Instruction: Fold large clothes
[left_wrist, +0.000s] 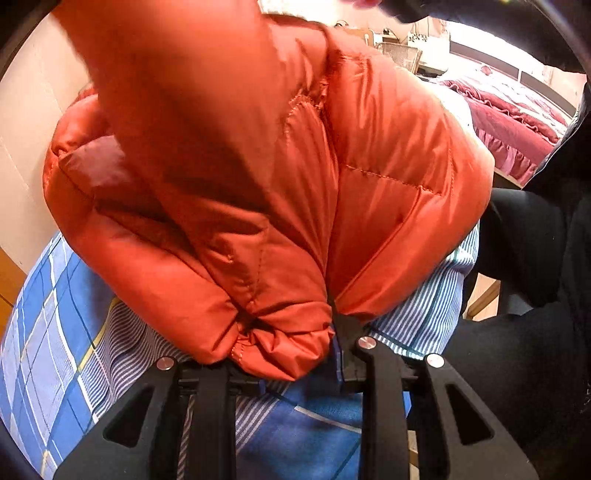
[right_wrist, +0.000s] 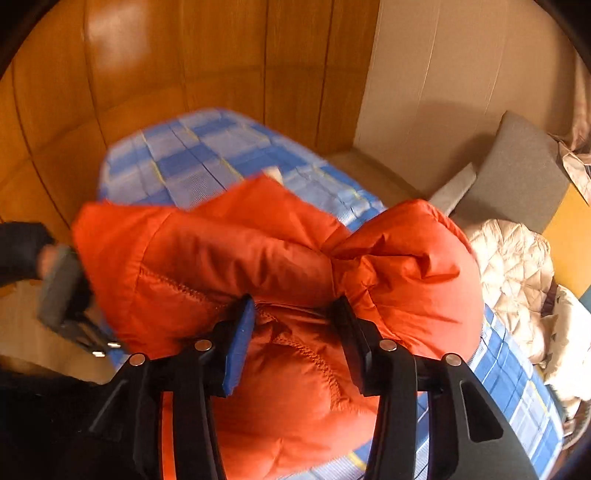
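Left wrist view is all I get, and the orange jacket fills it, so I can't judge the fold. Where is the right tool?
Observer: The right tool has a puffy fold of the orange jacket between its fingers, with both pads touching it.
Operator: Is there any surface beyond the jacket?
Observer: Yes, the blue plaid sheet shows behind it, running up to a wooden wall.
Operator: Anything else nearby?
Observer: A cream quilted garment lies heaped to the right of the sheet, below a grey cushion.
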